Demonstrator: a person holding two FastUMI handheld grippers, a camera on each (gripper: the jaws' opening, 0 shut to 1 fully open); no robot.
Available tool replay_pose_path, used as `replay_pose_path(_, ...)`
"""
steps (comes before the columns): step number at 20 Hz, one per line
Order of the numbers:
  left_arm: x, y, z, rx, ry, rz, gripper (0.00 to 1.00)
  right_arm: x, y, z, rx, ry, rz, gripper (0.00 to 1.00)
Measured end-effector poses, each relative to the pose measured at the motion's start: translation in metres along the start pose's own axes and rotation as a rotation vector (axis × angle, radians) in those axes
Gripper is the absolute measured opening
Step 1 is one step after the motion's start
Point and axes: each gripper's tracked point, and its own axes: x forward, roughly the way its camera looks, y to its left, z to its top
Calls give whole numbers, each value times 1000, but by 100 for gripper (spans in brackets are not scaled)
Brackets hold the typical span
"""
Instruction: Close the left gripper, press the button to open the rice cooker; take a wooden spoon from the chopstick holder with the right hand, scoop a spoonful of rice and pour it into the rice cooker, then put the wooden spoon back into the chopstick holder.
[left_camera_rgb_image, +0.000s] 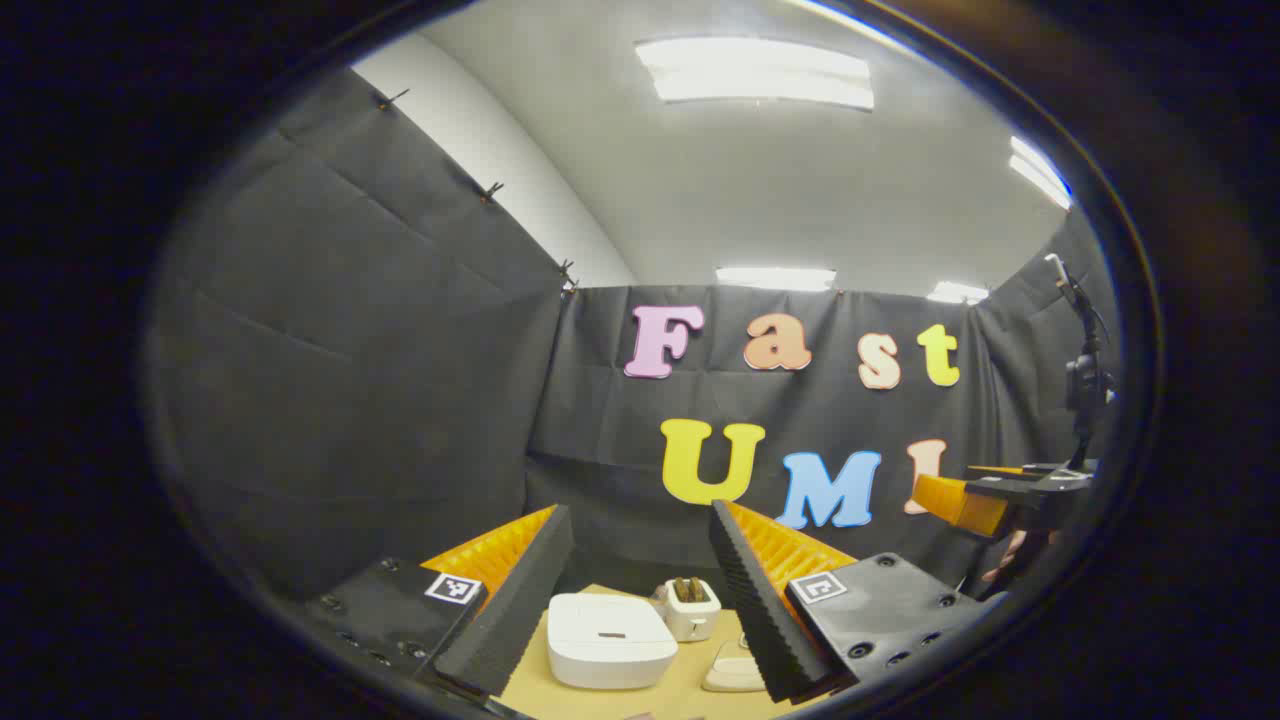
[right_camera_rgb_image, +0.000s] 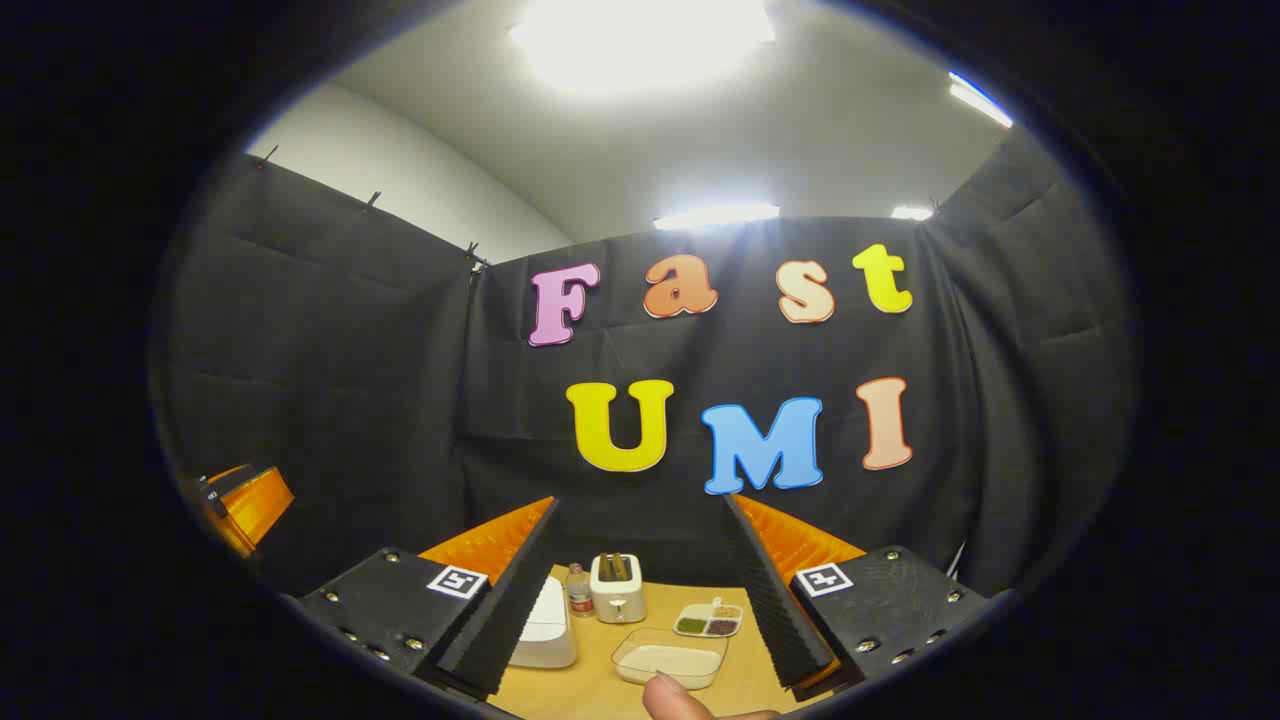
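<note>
— On the table (left_camera_rgb_image: 600, 700), where's your cooker?
— Lid down, cooker (left_camera_rgb_image: 610, 640) sits between your left gripper's (left_camera_rgb_image: 640, 600) spread fingers; right gripper (right_camera_rgb_image: 640, 600) gapes too, above the rice (right_camera_rgb_image: 670, 658).

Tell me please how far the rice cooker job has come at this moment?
Nothing looks done yet. The white square rice cooker has its lid down. Left tongs stand open above it, not yet closed for pressing. Right tongs are open and empty, above the clear plastic tray of rice. Pressing, spoon fetching, scooping, pouring and returning all remain.

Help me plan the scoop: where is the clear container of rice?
In the right gripper view, the clear rectangular rice container sits on the wooden table, front centre, before the divided dish.
</note>
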Motion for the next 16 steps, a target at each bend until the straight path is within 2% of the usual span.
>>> replay_pose_path(4,4,19,5,-17,-23,129,88,-2,-11,11,-10,-61,-24,96)
replay_pose_path(6,3,8,5,-2,-27,133,97,-3,-13,12,-16,-69,-11,96)
replay_pose_path(9,3,-6,3,12,-20,117,88,-3,-22,17,-49,-86,-19,96)
replay_pose_path(12,0,-8,6,58,-29,141,87,0,-22,7,-26,-63,-6,96)
replay_pose_path(13,-2,-7,8,78,-34,158,91,1,-23,1,-6,-39,-1,96)
replay_pose_path(16,-8,-13,5,111,-10,177,88,0,-32,-1,14,-27,-9,96)
